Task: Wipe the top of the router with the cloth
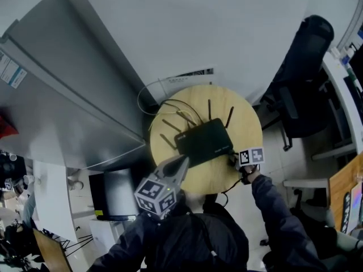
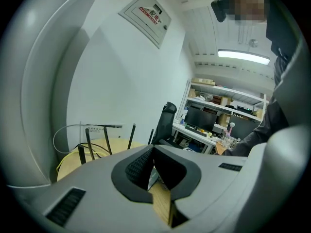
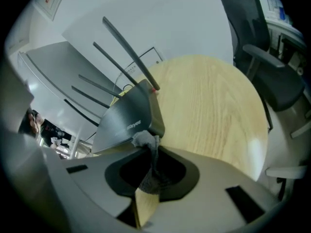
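Note:
A black router [image 1: 204,141] with several upright antennas lies in the middle of a round wooden table [image 1: 244,120]. My right gripper [image 1: 233,158] is at the router's near right corner, shut on a small grey cloth [image 3: 146,141]. In the right gripper view the cloth's bunched end touches the router [image 3: 129,118] at its corner edge. My left gripper [image 1: 182,162] hovers over the table's near left edge by the router, jaws shut with nothing between them. In the left gripper view [image 2: 153,152] only the antennas [image 2: 104,142] show; the router body is hidden.
A black office chair [image 1: 303,78] stands right of the table. A grey cabinet [image 1: 62,89] runs along the left. Cables [image 1: 148,95] loop off the table's far side toward the wall. A white unit [image 1: 116,194] sits low at the left, and desks [image 1: 343,95] line the right.

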Demonstrator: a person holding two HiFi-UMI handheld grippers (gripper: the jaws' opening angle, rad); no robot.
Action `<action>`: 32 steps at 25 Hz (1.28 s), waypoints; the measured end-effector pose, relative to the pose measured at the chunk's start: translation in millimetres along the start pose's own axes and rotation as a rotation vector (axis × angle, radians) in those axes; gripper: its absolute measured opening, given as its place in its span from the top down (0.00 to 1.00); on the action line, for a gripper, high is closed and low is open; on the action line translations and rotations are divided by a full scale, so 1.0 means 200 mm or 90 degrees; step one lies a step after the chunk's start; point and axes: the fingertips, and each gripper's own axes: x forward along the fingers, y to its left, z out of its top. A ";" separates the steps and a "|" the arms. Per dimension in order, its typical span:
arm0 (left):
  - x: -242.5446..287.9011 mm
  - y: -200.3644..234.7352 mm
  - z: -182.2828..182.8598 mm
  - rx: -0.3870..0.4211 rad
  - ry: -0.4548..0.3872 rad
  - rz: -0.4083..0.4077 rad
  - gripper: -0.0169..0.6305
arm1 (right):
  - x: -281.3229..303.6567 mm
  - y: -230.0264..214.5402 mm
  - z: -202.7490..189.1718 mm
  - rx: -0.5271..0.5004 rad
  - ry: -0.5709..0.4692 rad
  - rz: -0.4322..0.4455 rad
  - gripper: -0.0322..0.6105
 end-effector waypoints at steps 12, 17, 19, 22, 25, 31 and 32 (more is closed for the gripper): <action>0.04 -0.03 0.00 -0.009 -0.017 0.032 0.97 | -0.12 -0.01 0.08 -0.191 -0.001 -0.006 0.84; 0.05 -0.02 0.00 -0.017 -0.025 0.045 0.97 | -0.20 -0.03 0.24 -0.343 -0.013 -0.046 0.84; 0.05 -0.02 0.01 -0.021 -0.028 0.052 0.97 | -0.21 -0.01 0.31 -0.420 -0.020 -0.054 0.84; 0.04 -0.01 0.02 -0.023 -0.035 0.064 0.97 | -0.21 0.06 0.41 -0.535 -0.029 -0.062 0.84; 0.02 0.01 0.03 -0.026 -0.043 0.079 0.97 | -0.15 0.11 0.49 -0.627 -0.015 -0.075 0.84; -0.03 0.05 0.02 -0.036 -0.048 0.112 0.97 | -0.02 0.02 0.53 -0.743 0.058 -0.116 0.84; -0.04 0.06 0.02 -0.036 -0.048 0.117 0.97 | 0.01 -0.01 0.52 -0.775 0.079 -0.121 0.84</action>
